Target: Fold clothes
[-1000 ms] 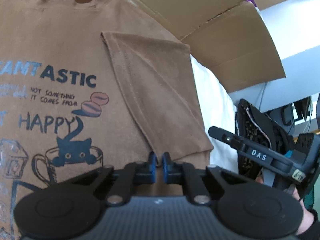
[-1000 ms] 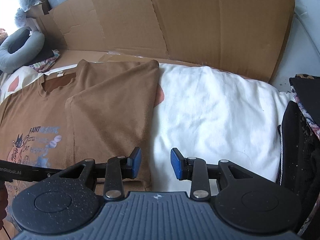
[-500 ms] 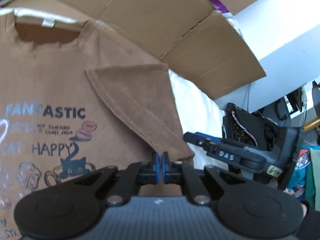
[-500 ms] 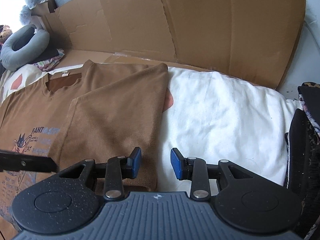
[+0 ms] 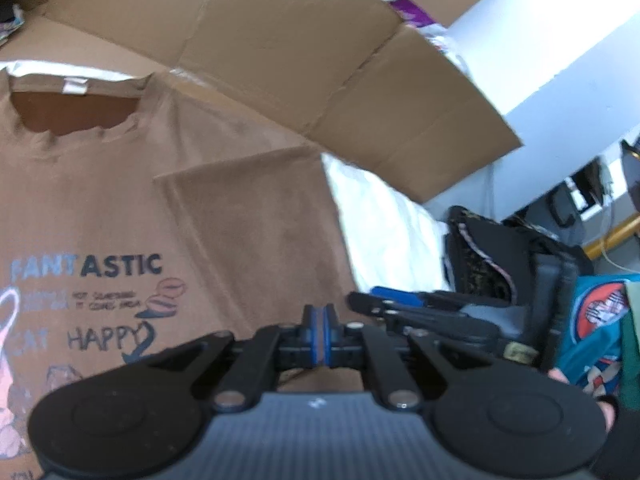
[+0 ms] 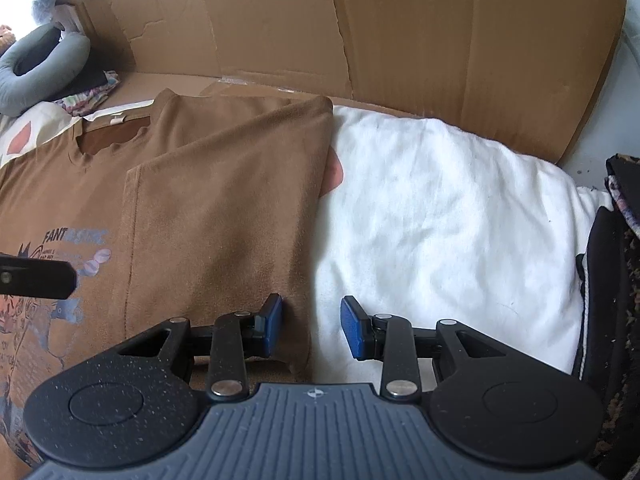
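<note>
Back's walled off by the cardboard sheets (image 6: 400, 28). Dark bags (image 6: 616, 264) block the right edge, neck pillow (image 6: 44, 60) crowds the far left. Open white bedding (image 6: 440, 208) right of the brown t-shirt (image 6: 224, 208) is free to pass.

The brown T-shirt (image 6: 224, 216) was soft, matt, suede-like cloth on a fluffy white blanket (image 6: 440, 208), backed by matt corrugated cardboard (image 6: 400, 24), creased and torn.

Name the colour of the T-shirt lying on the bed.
Brown T-shirt, with a blue printed graphic; clearest in the right wrist view.
</note>
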### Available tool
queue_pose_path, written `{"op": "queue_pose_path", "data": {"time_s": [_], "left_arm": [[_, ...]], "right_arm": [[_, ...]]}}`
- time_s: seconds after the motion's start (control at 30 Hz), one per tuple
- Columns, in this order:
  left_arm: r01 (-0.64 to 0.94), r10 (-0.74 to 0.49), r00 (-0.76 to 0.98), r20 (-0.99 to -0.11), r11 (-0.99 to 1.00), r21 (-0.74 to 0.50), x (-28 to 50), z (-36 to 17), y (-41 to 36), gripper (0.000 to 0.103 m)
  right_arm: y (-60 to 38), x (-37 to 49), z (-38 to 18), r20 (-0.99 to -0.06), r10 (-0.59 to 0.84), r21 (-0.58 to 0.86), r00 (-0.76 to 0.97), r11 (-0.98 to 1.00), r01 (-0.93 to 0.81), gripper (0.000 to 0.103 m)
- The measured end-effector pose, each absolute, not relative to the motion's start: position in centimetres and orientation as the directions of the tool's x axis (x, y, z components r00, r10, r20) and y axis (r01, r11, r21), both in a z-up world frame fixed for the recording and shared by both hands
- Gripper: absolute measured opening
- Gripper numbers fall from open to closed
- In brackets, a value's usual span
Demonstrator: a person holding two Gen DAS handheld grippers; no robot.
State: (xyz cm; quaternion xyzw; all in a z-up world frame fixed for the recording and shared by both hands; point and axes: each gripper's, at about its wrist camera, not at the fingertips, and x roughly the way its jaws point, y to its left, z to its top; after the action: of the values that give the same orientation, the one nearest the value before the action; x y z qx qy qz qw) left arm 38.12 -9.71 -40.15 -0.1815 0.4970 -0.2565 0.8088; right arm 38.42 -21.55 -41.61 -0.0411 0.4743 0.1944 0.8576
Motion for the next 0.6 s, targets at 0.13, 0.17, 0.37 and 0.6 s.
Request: {"op": "queue_pose_path", "data": {"time_s": [0.13,0.17,0.37,0.6], "left_arm": [[0.2,-0.56,0.388,-0.732,0.826,-0.527,38.6,-40.9,-8.4,0.005],[0.19,-0.555,0.388,-0.736,0.829,-0.526,38.8,-41.2,-8.1,0.006],[0.191,-0.566,0.388,-0.727,0.822,-0.537,40.0,-42.2,-8.4,0.012],[0.251,-0.639,0.354,-0.682,0.768,-0.589,41.3,-43.5,-12.2,0.013]], "right_arm": [[-21.4,38.1,-41.1,-0.821,0.298,0.104,0.487,0.917,-0.386,0.039],[-21.3,38.1,-40.9,-0.818,0.3,0.102,0.491,0.915,-0.389,0.039],[-20.1,38.3,-40.8,-0.808,0.315,0.103,0.498,0.907,-0.408,0.039],[-20.3,38.0,-41.5,-0.829,0.282,0.083,0.482,0.916,-0.393,0.039]]}}
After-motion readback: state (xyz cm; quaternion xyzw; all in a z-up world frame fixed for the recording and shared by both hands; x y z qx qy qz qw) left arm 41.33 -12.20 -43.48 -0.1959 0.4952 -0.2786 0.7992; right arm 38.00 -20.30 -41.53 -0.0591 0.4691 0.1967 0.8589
